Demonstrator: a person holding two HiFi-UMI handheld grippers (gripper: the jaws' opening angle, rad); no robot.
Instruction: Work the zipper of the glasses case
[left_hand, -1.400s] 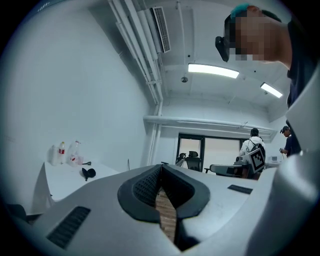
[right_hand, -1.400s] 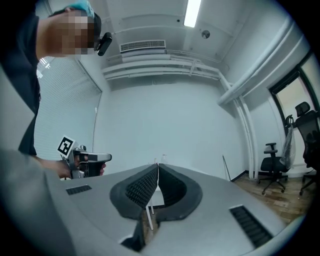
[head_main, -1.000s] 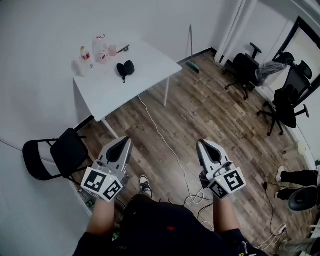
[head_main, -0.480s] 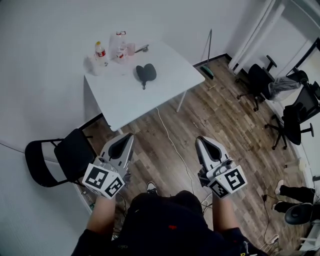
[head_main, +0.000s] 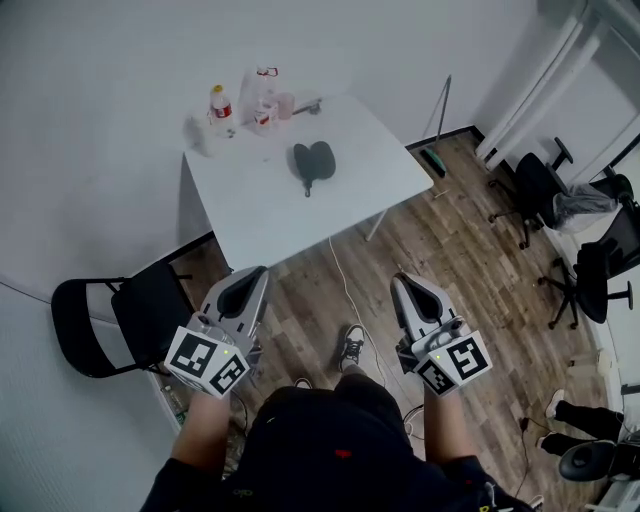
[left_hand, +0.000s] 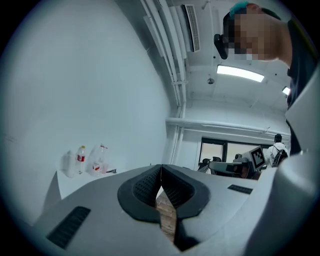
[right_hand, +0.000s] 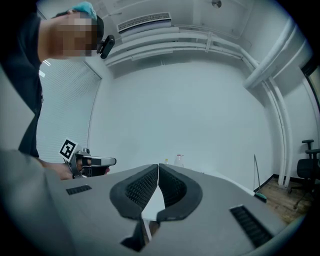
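Note:
The dark glasses case (head_main: 313, 162) lies on the white table (head_main: 260, 215), a short strap trailing from its near end. Both grippers are held level over the wooden floor, well short of the table. My left gripper (head_main: 252, 276) is shut and empty, its tips meeting in the left gripper view (left_hand: 161, 167). My right gripper (head_main: 407, 284) is likewise shut with nothing in it, tips touching in the right gripper view (right_hand: 158, 166). The case itself is hidden behind the jaws in both gripper views.
Bottles (head_main: 219, 104) and a cup (head_main: 286, 103) stand at the table's far corner. A black folding chair (head_main: 115, 310) is left of the table. A white cable (head_main: 349, 292) runs across the floor. Office chairs (head_main: 540, 190) stand at the right, a broom (head_main: 436, 133) leans by the wall.
The table and case have come nearer and shifted right in the head view as the person walks toward them. Both grippers stay shut and keep their place in the view.

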